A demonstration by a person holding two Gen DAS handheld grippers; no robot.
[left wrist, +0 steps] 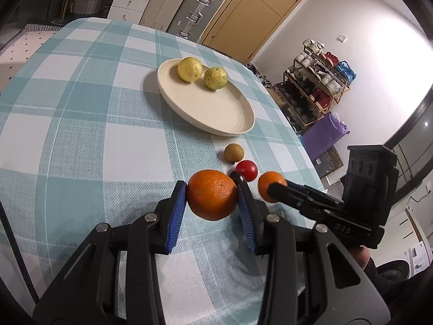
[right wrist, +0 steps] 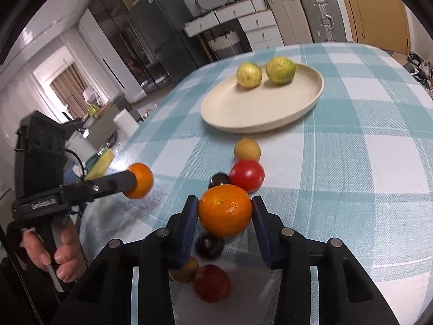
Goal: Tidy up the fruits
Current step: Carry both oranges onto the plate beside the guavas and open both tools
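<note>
My left gripper (left wrist: 212, 193) is shut on an orange (left wrist: 212, 198) and holds it above the checked tablecloth; it shows in the right wrist view (right wrist: 139, 181) too. My right gripper (right wrist: 224, 210) is shut on another orange (right wrist: 225, 210), also seen in the left wrist view (left wrist: 271, 186). A cream plate (left wrist: 216, 113) (right wrist: 243, 116) ahead holds two yellow-green guavas (left wrist: 189, 69) (left wrist: 215, 78). A brown fruit (left wrist: 233, 152), a red tomato (left wrist: 246, 170) and a dark plum (left wrist: 236, 176) lie on the cloth between the plate and the grippers.
Below my right gripper lie another dark plum (right wrist: 209, 246), a red fruit (right wrist: 212, 283) and a yellowish fruit (right wrist: 185, 270). The table edge (left wrist: 303, 140) runs close on the right, with a shoe rack (left wrist: 316, 81) beyond. Suitcases (left wrist: 194, 8) and drawers stand behind the table.
</note>
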